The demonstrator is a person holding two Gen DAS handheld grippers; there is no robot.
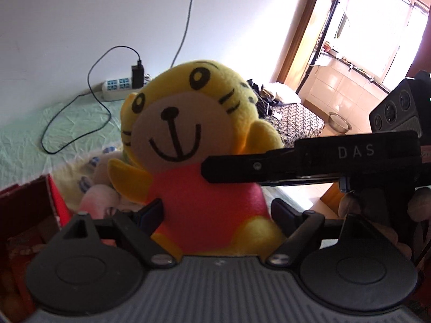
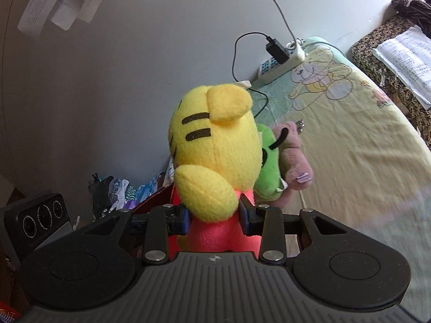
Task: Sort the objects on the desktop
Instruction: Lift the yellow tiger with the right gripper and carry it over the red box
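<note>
A yellow tiger plush [image 1: 186,123] in a red shirt faces the left wrist camera, held up above the bed. My left gripper [image 1: 215,212] has its jaws wide on either side of the plush's lower body, not pressing it. My right gripper [image 2: 215,218] is shut on the red torso of the tiger plush [image 2: 215,145], seen from the side. The right gripper's finger [image 1: 242,168] reaches in from the right across the plush's chest in the left wrist view. A green plush [image 2: 269,169] and a pink plush [image 2: 293,158] lie behind it.
A red box [image 1: 29,215] sits at lower left. A white power strip [image 2: 280,64] with a black charger and cable lies by the wall on the pale bedsheet [image 2: 350,148]. Papers [image 2: 406,59] rest on a patterned bench. A pink plush [image 1: 97,199] lies by the box.
</note>
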